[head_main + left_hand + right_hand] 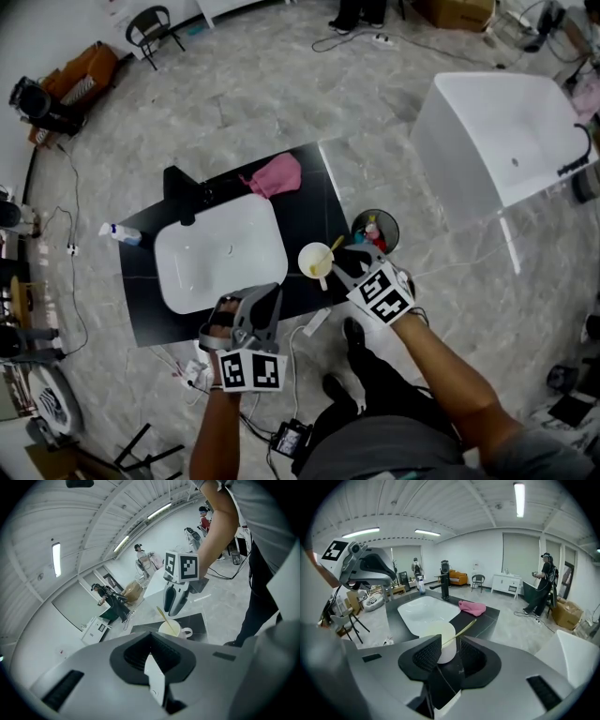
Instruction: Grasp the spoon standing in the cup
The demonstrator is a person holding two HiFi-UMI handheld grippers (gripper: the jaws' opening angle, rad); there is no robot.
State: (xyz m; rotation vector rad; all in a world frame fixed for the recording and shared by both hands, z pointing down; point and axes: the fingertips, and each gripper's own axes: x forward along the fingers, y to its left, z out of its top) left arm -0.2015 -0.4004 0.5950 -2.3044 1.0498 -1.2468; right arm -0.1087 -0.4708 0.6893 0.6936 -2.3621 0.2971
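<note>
On the black counter (309, 192), at the basin's (220, 253) three o'clock, the cup (316, 260) is stood with the spoon (336, 245) leaned toward two o'clock. The right gripper (349, 262) is held wide open astride its handle, nothing gripped, ready to close; the left gripper (255, 298) is held shut, empty, aside

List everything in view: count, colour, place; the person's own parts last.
flat black counter: one, black, mid-floor
rounded white basin: one, white, sunk in counter
black upright tap: one, black, behind basin
crumpled pink cloth: one, pink, counter's far end
round cream cup: one, cream, counter's near right edge
thin yellow spoon: one, yellow, standing in cup
white spray bottle: one, white, counter's left edge
big white tub: one, white, floor, far right
left tool: one, grey, over basin's near edge
right tool: one, grey, jaws apart at spoon
</note>
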